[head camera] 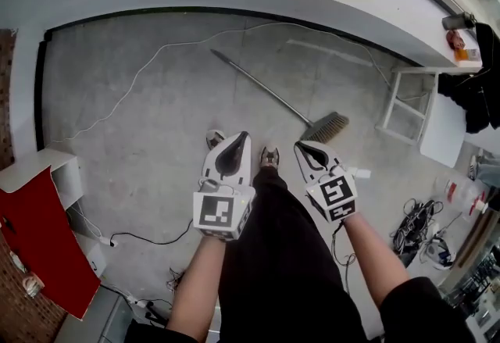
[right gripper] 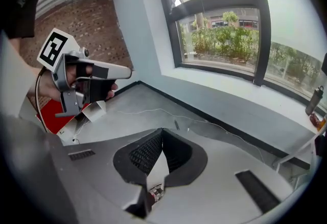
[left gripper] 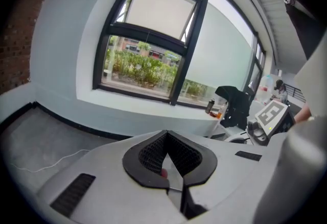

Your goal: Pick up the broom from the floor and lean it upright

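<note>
Concrete floor w/ broom; one shoe half behind L tool.

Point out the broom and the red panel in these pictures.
broom [head camera: 330,127], head view, on its bristles.
red panel [head camera: 39,244], head view, on the middle of its face.

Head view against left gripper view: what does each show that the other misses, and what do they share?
Only the head view: the broom flat on the floor, and a shoe. Only the left gripper view: the window's full height, with shrubs outside. Both: the left gripper, jaws shut; the right gripper; the white cable; the dark jacket.
</note>
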Tool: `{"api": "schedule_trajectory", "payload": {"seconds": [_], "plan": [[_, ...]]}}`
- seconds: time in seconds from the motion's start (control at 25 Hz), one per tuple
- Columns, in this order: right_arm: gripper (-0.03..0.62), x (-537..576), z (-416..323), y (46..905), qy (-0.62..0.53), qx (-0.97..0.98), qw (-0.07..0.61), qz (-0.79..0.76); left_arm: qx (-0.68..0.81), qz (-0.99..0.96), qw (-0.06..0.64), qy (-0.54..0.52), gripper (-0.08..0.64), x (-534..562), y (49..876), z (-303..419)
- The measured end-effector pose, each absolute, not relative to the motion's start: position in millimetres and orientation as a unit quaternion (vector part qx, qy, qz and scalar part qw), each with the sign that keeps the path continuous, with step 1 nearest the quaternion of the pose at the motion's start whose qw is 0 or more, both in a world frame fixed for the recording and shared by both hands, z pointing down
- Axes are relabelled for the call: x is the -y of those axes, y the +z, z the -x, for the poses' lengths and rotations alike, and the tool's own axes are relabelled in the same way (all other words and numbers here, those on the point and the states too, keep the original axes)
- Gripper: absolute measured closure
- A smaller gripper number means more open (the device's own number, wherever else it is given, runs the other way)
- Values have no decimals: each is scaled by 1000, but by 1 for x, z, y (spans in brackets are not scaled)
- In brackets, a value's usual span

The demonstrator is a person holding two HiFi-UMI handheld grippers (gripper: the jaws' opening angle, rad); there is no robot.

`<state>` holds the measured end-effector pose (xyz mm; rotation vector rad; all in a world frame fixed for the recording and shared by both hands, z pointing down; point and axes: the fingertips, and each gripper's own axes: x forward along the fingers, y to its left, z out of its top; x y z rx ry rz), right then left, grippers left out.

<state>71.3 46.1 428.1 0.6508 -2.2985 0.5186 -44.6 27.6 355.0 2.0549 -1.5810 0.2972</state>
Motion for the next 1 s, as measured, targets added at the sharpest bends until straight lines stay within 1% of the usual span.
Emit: {"api": "schedule_trajectory", "payload": {"seconds": [0.2,0.44,0.56,0.68,0.8,1.0], "plan": [[584,-24,-59,483,238,873,340,-256,600,-742,265,138,554,-23,433,64],[584,-10,-29,539,211,874,374,-228,603,-726,295,147,554,-34,503,84],[584,-9,-18,565,215,873,375,-227,598,-727,304,148,554,-37,536,87],[584,-12,-14,591,217,876,371,-219,591,-731,303,156,554,-35,564,85],[584,-12,-12,621,199,877,386,-208,584,-736,304,160,554,-29,586,88],[584,-3,-8,661,199,869,391,-231,581,-732,312,167,554,-19,623,96]]}}
